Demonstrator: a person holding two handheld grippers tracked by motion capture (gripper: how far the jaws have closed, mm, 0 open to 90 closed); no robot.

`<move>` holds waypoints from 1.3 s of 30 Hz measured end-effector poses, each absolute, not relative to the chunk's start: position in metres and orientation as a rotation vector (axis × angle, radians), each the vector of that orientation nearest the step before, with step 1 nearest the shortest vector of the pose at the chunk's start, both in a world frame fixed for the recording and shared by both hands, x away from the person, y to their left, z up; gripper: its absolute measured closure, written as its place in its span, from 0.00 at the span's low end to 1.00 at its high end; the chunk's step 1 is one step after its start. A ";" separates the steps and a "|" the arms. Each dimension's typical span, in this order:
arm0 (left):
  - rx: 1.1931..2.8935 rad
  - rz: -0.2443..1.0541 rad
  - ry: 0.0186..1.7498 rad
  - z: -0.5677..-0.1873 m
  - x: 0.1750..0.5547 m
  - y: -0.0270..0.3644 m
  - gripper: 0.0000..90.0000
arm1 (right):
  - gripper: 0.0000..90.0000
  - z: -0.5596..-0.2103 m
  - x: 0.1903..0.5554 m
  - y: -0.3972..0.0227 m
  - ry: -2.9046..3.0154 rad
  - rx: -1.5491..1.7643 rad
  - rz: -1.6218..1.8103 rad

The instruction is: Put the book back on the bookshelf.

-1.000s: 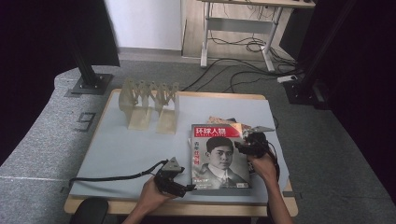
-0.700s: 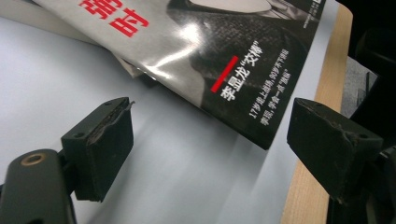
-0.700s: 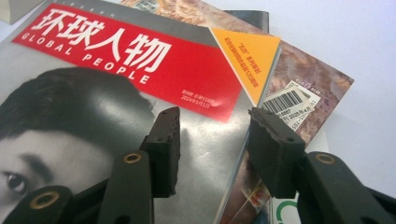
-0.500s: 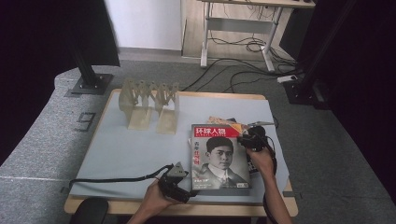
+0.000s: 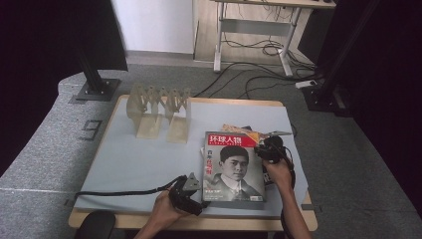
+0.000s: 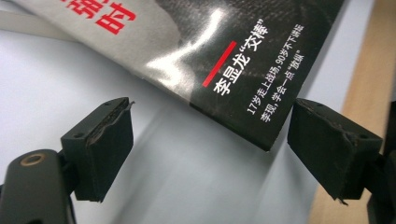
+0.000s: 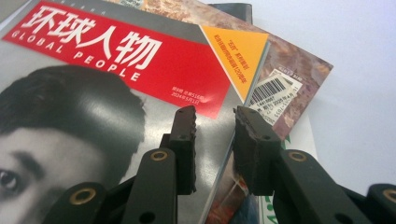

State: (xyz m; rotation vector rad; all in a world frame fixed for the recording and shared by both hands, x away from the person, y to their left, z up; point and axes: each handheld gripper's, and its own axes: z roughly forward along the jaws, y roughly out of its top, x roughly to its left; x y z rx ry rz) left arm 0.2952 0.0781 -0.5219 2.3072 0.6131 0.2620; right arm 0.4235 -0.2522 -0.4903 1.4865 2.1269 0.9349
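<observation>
Between the right tongs (image 7: 215, 116), whose jaws have just been closing and now stand narrowly apart, runs the right edge of the top magazine (image 5: 233, 167), its long axis toward the desk's (image 5: 149, 164) far edge. Left tongs (image 6: 210, 144) gape wide at its near-left corner, not touching it.

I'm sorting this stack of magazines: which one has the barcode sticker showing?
The brown-patterned magazine lying just beneath the top magazine, the one with the red title band. Its white barcode label peeks out beside the top cover's orange triangle.
</observation>
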 end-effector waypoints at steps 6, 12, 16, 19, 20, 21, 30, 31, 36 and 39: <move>2.291 0.272 0.655 -0.520 0.303 0.088 0.18 | 0.78 -0.490 0.414 -0.256 2.129 1.475 0.936; 2.266 0.277 0.706 -0.521 0.314 0.100 0.28 | 0.79 -0.491 0.404 -0.257 2.127 1.456 0.926; 2.243 0.297 0.741 -0.519 0.321 0.107 0.35 | 0.78 -0.491 0.401 -0.258 2.120 1.459 0.925; 2.228 0.312 0.768 -0.517 0.328 0.112 0.42 | 0.77 -0.492 0.398 -0.260 2.113 1.465 0.940; 2.225 0.318 0.777 -0.517 0.330 0.113 0.42 | 0.77 -0.492 0.398 -0.260 2.113 1.465 0.940; 2.219 0.324 0.786 -0.517 0.333 0.114 0.43 | 0.77 -0.492 0.397 -0.260 2.110 1.463 0.941; 2.182 0.280 0.782 -0.520 0.339 0.120 0.61 | 0.57 -0.492 0.395 -0.267 2.110 1.490 0.943; 2.183 0.261 0.781 -0.520 0.340 0.120 0.64 | 0.51 -0.493 0.397 -0.269 2.103 1.494 0.940; 2.177 0.251 0.790 -0.519 0.345 0.120 0.65 | 0.39 -0.494 0.404 -0.273 2.080 1.500 0.933; 2.162 0.253 0.802 -0.518 0.349 0.120 0.66 | 0.33 -0.494 0.408 -0.276 2.081 1.506 0.951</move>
